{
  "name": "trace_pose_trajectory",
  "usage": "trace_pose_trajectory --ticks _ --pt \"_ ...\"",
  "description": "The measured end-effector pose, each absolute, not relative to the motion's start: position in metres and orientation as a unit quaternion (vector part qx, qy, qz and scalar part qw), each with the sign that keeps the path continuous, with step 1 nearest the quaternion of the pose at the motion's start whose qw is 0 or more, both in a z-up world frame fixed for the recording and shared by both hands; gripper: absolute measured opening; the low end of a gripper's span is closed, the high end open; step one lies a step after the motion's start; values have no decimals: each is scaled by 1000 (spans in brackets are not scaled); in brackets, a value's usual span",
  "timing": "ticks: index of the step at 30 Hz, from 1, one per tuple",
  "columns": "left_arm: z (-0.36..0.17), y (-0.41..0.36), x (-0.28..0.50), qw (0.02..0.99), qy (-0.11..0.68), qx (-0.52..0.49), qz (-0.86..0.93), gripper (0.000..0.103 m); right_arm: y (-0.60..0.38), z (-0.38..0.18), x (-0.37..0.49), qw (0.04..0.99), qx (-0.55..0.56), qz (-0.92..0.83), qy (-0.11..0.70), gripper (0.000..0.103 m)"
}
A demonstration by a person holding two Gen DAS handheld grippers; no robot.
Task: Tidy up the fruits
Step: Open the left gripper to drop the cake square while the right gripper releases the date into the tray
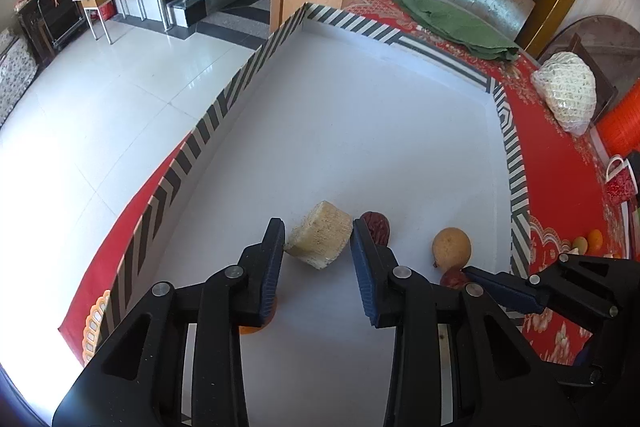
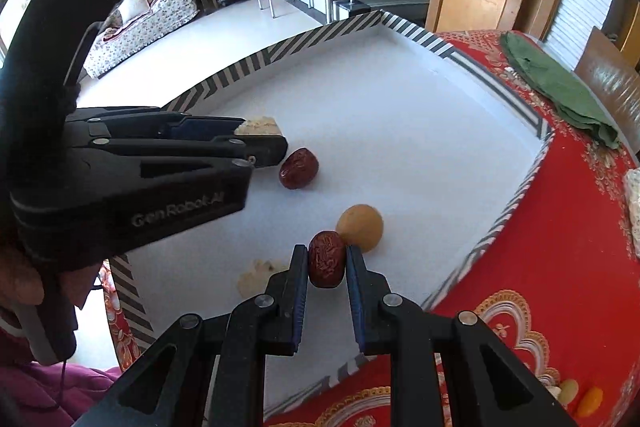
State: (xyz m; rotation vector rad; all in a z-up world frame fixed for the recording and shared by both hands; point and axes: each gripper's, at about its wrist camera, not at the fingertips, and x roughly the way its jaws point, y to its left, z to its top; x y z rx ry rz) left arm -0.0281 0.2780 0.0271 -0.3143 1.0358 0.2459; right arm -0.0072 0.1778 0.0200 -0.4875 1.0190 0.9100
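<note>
A white tray [image 1: 360,131] with a striped rim lies on a red tablecloth. My left gripper [image 1: 318,241] is shut on a pale beige cake-like block [image 1: 320,239] just above the tray floor. A red date [image 1: 376,227] lies beside its right finger. A round yellow-brown fruit [image 1: 451,247] sits further right. My right gripper [image 2: 327,259] is shut on a second red date [image 2: 326,259], over the tray's near part, next to the yellow-brown fruit [image 2: 360,227]. The first date [image 2: 298,168] lies by the left gripper [image 2: 262,139]. An orange piece [image 1: 256,327] peeks from under the left finger.
A pale fruit piece [image 2: 256,275] lies in the tray near its front edge. A green cloth [image 1: 452,23] and a netted white bag [image 1: 564,87] lie on the tablecloth beyond the tray. Small orange and yellow fruits [image 2: 580,395] sit on the cloth at right. A cup [image 1: 620,175] stands at the table's right.
</note>
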Motion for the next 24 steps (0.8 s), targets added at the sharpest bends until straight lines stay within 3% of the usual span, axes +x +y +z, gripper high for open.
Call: trace_pose_trajectory --ticks 8,10,12,24 --pt "29 272 -32 852 490 -131 131 35 167 23 -3 756 -185 410 477 23" --pt "32 270 -33 854 486 -125 135 48 161 29 -7 760 -176 410 472 24" --pt "37 268 -36 860 477 -124 137 54 157 34 -9 764 -167 410 470 27" --pt "58 248 -51 879 444 -102 143 54 129 53 -24 790 -146 393 448 30"
